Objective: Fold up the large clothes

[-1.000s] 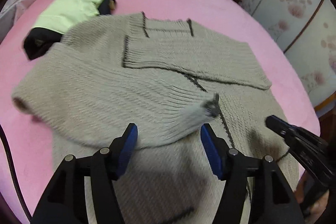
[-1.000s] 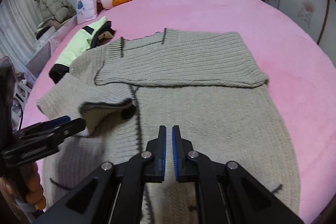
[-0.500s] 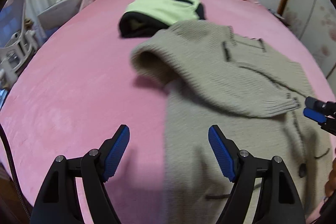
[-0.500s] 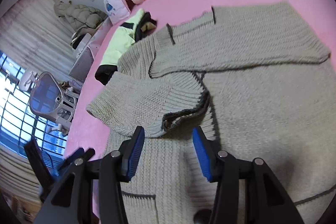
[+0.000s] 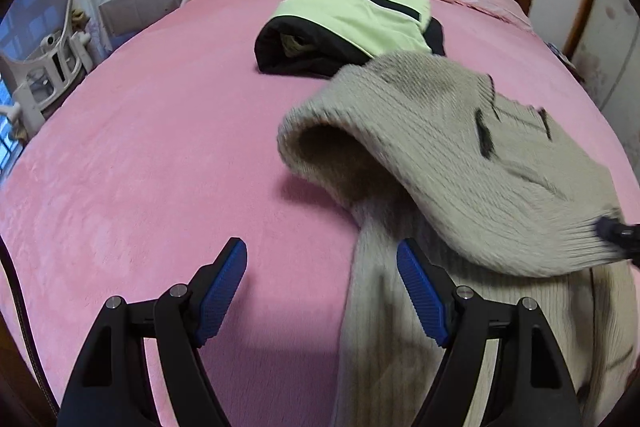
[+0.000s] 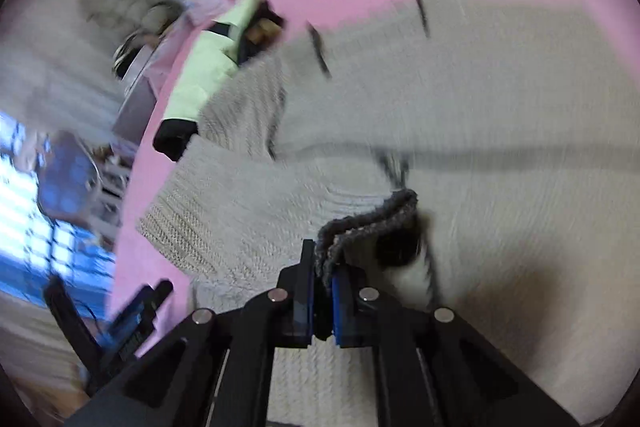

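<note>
left gripper [image 5: 322,291]: jaws wide apart, holding nothing, over the pink bed [image 5: 160,147] | right gripper [image 6: 322,285]: jaws pinched tight on the sleeve's dark cuff [image 6: 368,223] | gray sweater [image 5: 460,155]: lying on the bed, beside a green jacket [image 5: 360,19]
</note>
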The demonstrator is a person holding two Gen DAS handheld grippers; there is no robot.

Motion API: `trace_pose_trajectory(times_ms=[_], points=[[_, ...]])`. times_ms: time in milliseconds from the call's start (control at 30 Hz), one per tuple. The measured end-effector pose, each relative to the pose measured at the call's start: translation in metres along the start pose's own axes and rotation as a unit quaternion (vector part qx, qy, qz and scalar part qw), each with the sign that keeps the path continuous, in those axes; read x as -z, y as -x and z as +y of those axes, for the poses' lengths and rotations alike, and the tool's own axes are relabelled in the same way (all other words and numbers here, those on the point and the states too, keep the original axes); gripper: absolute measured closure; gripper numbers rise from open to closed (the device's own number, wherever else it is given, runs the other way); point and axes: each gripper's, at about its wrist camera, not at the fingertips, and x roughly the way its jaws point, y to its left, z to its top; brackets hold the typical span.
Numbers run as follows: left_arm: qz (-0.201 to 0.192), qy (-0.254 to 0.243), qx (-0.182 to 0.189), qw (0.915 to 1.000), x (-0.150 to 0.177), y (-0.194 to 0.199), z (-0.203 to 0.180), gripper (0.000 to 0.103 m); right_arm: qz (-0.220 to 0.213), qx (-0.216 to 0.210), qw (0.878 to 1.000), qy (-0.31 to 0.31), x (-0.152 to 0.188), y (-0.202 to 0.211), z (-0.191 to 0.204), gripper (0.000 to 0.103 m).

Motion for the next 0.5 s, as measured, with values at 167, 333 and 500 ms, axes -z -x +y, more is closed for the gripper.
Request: trace_pose_trajectory(times_ms=[167,333,500], points=[[0.011,0.037,0.005,0.9992,-0.025,-0.025,-0.006,0.027,-0.108,0.041,0.987,0.108,-0.051,0.057,0.024,0.097],[0.037,0.039,-0.011,0.9985,-0.036,-0.048,-0.022,0.027,-0.174,0.116,0.967,0.145,-0.089,0.076,0.004,0.097],[0.058,0.009,-0.016,0.9981,-0.030,-0.062,-0.039,0.033,-0.100,0.175,0.976,0.085,-0.102,0.024,-0.073,0.097]])
